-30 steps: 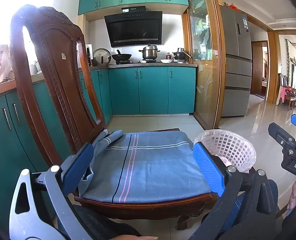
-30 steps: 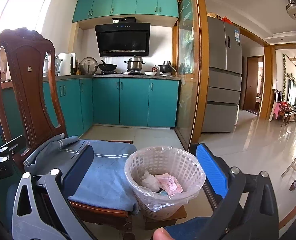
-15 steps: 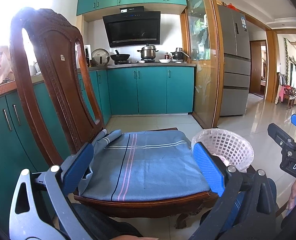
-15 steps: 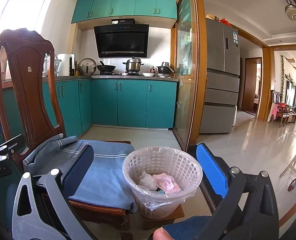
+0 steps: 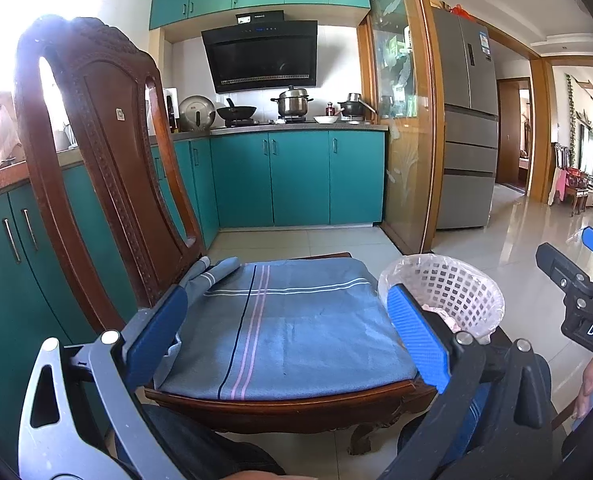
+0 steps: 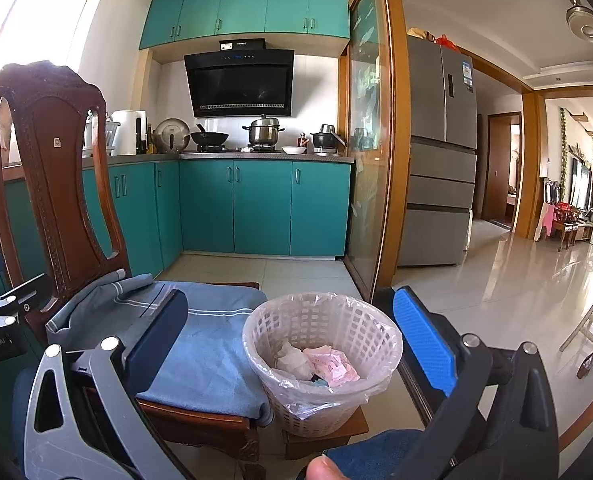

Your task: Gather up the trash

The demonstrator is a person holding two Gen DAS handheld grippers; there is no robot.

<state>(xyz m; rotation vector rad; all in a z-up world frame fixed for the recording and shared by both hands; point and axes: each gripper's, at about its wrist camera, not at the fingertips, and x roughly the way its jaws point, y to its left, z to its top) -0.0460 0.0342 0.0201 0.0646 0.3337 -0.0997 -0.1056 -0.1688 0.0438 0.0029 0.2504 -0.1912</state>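
Right wrist view: both my tongs are spread and empty. Right tongs (image 6: 292, 332) frame the bin (image 6: 322, 364), trash (image 6: 316, 364) inside; left tongs (image 5: 286, 326) over the chair cushion (image 5: 284, 328). Looks nearly done, next grab the liner maybe.

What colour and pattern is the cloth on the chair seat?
The cloth is blue-grey with thin white, pink and dark stripes, seen best from the left wrist.

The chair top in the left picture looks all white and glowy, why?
Left wrist view: window light behind the chair glares and washes out its top edge. Right wrist view: the window is blown out too, but the basket looks sharp. Both views bend straight lines, fisheye style.
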